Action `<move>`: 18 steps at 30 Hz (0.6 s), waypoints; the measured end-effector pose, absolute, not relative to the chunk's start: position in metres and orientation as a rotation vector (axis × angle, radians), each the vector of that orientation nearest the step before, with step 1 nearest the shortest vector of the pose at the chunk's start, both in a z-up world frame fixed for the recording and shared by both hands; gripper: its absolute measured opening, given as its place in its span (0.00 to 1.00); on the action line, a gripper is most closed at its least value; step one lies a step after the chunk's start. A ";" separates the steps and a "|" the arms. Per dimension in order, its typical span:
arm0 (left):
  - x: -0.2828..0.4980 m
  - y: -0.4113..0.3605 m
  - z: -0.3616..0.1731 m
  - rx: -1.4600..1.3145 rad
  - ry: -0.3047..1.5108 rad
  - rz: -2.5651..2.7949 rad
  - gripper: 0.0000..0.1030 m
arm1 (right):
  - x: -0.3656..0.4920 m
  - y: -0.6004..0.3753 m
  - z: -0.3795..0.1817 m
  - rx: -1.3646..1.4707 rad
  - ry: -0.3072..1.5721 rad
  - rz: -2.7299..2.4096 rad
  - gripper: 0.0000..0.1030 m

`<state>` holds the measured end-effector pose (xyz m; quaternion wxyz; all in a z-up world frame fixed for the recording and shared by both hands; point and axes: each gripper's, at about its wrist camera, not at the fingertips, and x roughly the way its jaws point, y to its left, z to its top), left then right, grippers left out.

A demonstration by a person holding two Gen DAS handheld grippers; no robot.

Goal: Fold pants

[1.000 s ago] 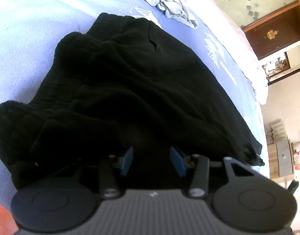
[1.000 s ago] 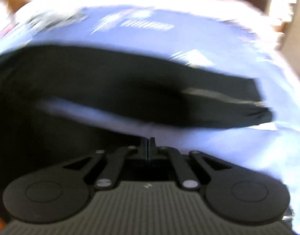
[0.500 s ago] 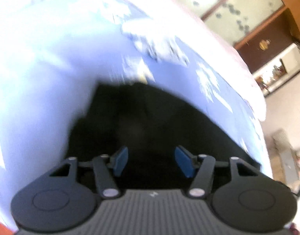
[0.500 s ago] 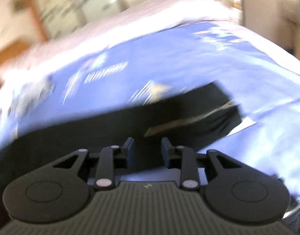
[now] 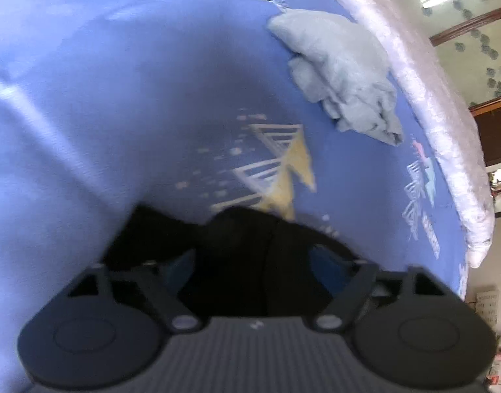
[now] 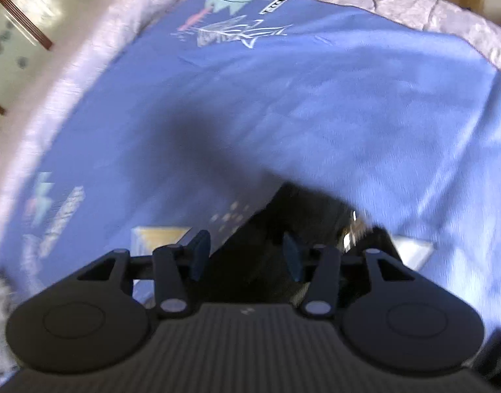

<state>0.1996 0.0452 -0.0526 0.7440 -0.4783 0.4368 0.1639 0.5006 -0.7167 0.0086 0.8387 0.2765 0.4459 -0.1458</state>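
Pants (image 5: 237, 245), black, lie on the blue bedsheet (image 5: 119, 98) at the near edge of both views, right under the two tools. In the left view the dark cloth bulges up between the pads of the left gripper (image 5: 250, 268), whose jaws have just been opening and now stand wide, not pressing it. In the right view a straight edge of the cloth runs up toward the far right; the right gripper (image 6: 245, 255) sits over it, jaws about half apart after opening, cloth between but not pinched. Both hands seem equally close, so either could take an edge next. A crumpled grey garment (image 5: 342, 75) lies well apart on the far right, near the pale quilted border (image 5: 447, 124); nothing blocks the way.
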 end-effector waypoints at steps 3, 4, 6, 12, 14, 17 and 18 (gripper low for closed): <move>0.223 0.040 -0.060 -0.982 1.009 0.372 0.90 | 0.519 -0.716 -0.004 0.519 1.016 -0.339 0.53; 0.229 0.038 -0.061 -0.952 1.022 0.363 0.93 | 0.521 -0.712 -0.005 0.501 1.012 -0.355 0.50; 0.239 0.032 -0.059 -0.897 1.055 0.395 0.86 | 0.524 -0.702 -0.004 0.404 1.021 -0.381 0.23; 0.234 0.040 -0.052 -0.911 1.056 0.390 0.13 | 0.495 -0.729 0.008 0.512 0.921 -0.338 0.03; 0.232 0.042 -0.047 -0.925 1.034 0.379 0.14 | 0.489 -0.732 0.011 0.521 0.915 -0.323 0.03; 0.231 0.043 -0.036 -0.935 1.015 0.368 0.22 | 0.487 -0.734 0.014 0.546 0.919 -0.317 0.03; 0.232 0.043 -0.030 -0.898 1.004 0.369 0.30 | 0.487 -0.735 0.015 0.547 0.915 -0.315 0.03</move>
